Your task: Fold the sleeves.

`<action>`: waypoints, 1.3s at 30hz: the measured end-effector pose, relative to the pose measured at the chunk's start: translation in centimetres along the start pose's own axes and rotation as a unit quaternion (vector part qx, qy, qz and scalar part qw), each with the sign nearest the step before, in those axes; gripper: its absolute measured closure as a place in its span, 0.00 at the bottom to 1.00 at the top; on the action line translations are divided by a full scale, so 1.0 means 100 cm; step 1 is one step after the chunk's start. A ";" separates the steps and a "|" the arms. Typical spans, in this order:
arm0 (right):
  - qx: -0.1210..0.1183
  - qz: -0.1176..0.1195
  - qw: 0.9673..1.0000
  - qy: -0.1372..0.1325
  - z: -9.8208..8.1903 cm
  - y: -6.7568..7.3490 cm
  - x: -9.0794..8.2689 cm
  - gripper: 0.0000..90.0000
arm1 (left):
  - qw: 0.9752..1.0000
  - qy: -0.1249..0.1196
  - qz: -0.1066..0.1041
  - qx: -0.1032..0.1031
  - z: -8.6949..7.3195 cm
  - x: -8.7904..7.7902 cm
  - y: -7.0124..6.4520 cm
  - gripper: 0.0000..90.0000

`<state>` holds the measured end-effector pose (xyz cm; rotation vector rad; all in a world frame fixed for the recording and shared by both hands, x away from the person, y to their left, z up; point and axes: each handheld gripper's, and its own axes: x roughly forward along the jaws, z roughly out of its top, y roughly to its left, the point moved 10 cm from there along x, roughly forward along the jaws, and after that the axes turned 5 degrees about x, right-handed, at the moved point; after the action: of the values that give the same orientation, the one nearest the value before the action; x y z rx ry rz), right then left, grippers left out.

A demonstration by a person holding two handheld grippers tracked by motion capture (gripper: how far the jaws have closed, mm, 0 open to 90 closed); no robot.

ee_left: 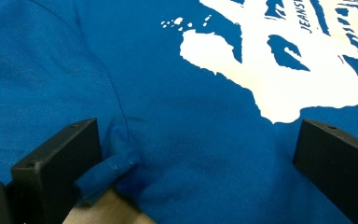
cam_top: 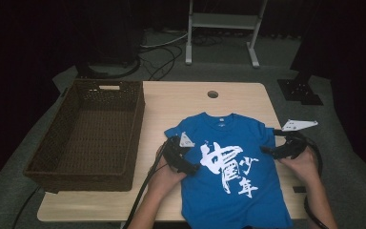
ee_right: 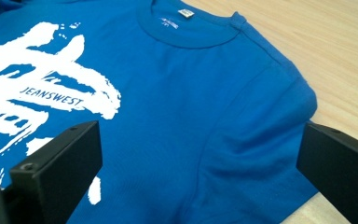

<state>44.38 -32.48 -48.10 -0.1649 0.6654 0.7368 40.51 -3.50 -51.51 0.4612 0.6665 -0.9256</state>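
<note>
Both the left tool (cam_top: 187, 162) and right tool (cam_top: 272, 151) gape wide, released, over the blue T-shirt (cam_top: 233, 162) sleeves

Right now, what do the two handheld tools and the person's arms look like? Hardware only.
Both are black. The left tool carries a small grey three-cornered plate and trails a black cable off the table's near edge. The right tool has a larger grey plate and a looping black cable. In the gripper views the jaws are flat, blocky black bars with small holes. Forearms are bare; no sleeves visible.
</note>
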 end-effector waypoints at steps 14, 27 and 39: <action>0.013 -0.010 1.000 -0.010 0.008 -0.020 0.002 0.03 | 1.000 0.000 0.000 0.000 0.000 0.000 0.000 0.00; 0.026 -0.025 0.999 -0.010 0.012 -0.040 0.013 0.07 | 1.000 0.000 0.000 0.000 0.000 0.000 0.000 0.00; 0.049 -0.055 0.997 -0.011 0.009 -0.060 0.021 0.25 | 1.000 0.000 0.000 0.000 0.000 0.000 0.000 0.00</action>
<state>50.02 -35.37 -49.19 -0.1014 0.6649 0.5989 40.52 -3.50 -51.51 0.4608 0.6658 -0.9249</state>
